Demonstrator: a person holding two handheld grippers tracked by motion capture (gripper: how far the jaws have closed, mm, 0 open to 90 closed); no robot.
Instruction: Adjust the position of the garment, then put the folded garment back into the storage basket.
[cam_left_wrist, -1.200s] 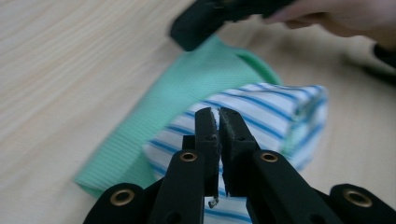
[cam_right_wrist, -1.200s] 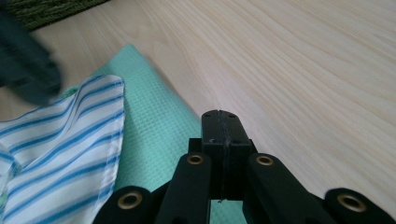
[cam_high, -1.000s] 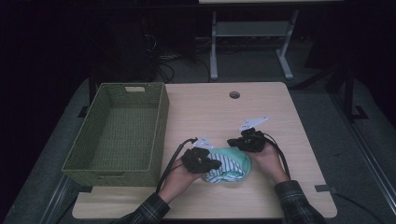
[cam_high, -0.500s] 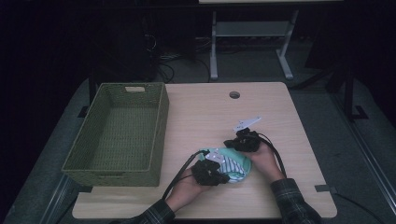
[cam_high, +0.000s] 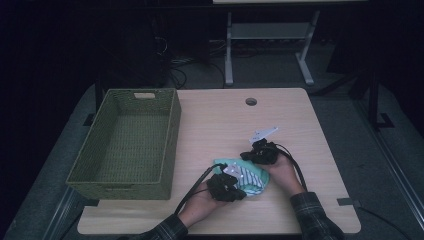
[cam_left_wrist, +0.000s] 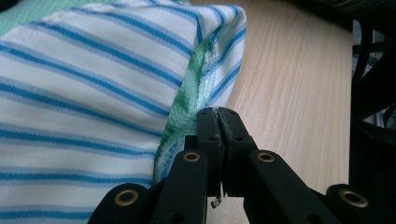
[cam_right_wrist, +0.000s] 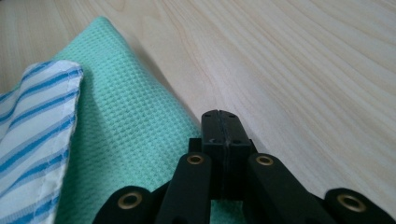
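Observation:
A folded cloth bundle (cam_high: 250, 175), mint-green waffle weave with a white, blue-striped layer on top, lies on the wooden table near its front edge. My left gripper (cam_high: 238, 183) sits at the bundle's near left corner. In the left gripper view its jaws (cam_left_wrist: 218, 115) are pressed together beside the green hem and the striped cloth (cam_left_wrist: 93, 93). My right gripper (cam_high: 249, 159) rests at the bundle's far right side. In the right gripper view its jaws (cam_right_wrist: 222, 117) are closed tight over the edge of the green cloth (cam_right_wrist: 126, 126), with no fabric visible between them.
A green woven basket (cam_high: 172, 130) with nothing in it stands on the left half of the table (cam_high: 220, 120). A round cable hole (cam_high: 251, 101) lies near the table's far edge. A metal stand and cables sit on the dark floor beyond.
My left hand has shifted toward the front edge and a little right, settling at the bundle's near corner. The right hand has stayed in place.

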